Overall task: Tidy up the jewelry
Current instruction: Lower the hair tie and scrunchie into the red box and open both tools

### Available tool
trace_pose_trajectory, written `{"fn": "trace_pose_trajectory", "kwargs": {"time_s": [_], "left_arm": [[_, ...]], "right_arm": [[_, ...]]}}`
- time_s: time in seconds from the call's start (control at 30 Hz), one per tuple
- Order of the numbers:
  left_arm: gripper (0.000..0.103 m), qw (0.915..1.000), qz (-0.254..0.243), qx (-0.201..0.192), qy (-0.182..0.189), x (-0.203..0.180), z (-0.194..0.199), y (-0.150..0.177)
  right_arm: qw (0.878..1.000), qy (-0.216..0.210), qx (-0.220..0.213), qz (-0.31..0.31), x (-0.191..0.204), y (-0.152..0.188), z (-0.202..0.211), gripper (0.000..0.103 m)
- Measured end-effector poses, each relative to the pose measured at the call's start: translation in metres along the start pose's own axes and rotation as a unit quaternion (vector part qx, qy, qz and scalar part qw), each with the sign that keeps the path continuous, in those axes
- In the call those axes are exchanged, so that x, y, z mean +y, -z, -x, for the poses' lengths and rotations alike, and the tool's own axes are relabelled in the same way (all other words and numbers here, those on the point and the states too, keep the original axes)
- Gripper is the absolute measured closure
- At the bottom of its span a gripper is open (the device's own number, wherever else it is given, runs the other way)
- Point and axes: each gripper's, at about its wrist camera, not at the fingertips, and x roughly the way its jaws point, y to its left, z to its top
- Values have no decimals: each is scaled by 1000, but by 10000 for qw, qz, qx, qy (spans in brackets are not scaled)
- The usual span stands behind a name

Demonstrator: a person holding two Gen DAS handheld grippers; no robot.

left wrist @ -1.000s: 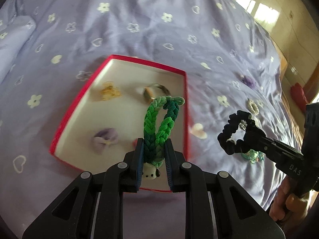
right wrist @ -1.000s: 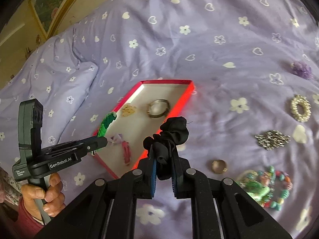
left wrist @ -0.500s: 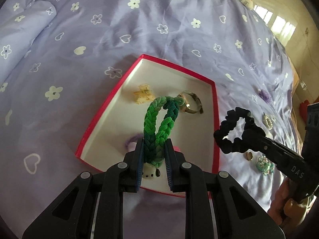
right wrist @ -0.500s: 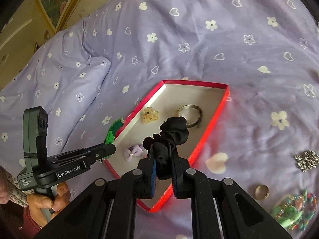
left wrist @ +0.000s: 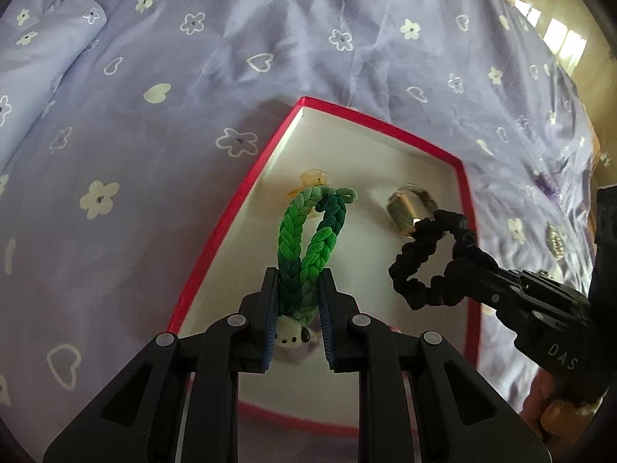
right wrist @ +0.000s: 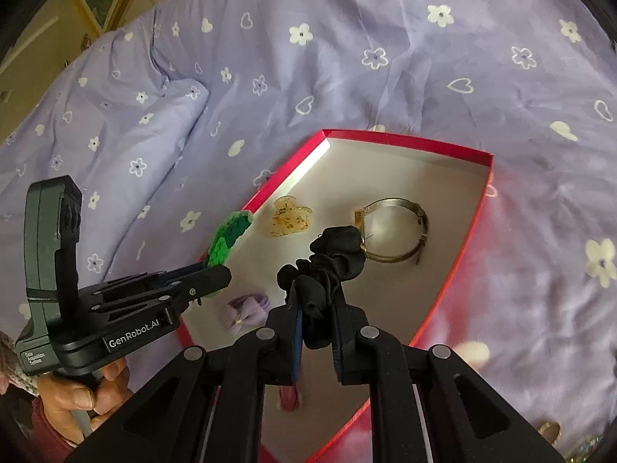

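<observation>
Both grippers have closed in over the red-rimmed box (right wrist: pixel 468 231), which lies on a rumpled lilac bed sheet (left wrist: pixel 162 88) printed with white flowers and hearts. The left gripper (left wrist: pixel 299 297) jaws clamp a green braided hair tie (left wrist: pixel 304 239); the right gripper (right wrist: pixel 314 328) jaws pinch a ruffled black scrunchie (right wrist: pixel 331 258). Ahead of the jaws, on the box's matte white floor, lie a smooth metal bangle (right wrist: pixel 397 227) and an amber claw clip (right wrist: pixel 289 220).

Bed (right wrist: pixel 385 88) filled nearly whole frame in both views, covered in lilac sheet (left wrist: pixel 162 177) printed with white flowers and hearts, creased. Rolled fold of same fabric (right wrist: pixel 127 131) lay at left of right wrist view, upper left corner in left wrist view. Red-rimmed box (right wrist: pixel 459 258) sat directly on sheet, centre frame, white inside. Small loose pieces lay on sheet at right edge of left wrist view: purple one (left wrist: pixel 544 185), pearly one (left wrist: pixel 555 240), both blurred.
</observation>
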Motion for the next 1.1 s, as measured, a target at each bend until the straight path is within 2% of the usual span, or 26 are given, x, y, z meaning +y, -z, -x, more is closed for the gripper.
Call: {"fn": "trace_pose_trajectory", "kwargs": {"time_s": [0.23,0.57,0.77,0.97,1.03,1.1], "left_arm": [[84,9997,-78,136,-181,2,-23,-6],[77,9993,17,243,-267,3,-37,1],[63,9993,12,242,-290,2,-34,1],[59,9992,-15,220,-330,1,-30,0],[57,9992,-19,208,-337,1,-29,0],[55,9992,-14,195,-360,1,-26,0]], "right_arm": [[9996,94,260,41,-4,-4,-25,88],[9994,94,311,-66,-12,-1,-28,84],[9996,86,266,-103,-13,-1,-24,72],[9996,75,233,-135,-13,-1,-20,67],[9997,68,204,-154,-14,0,-18,61],[9997,82,179,-157,-14,-1,-16,61]]}}
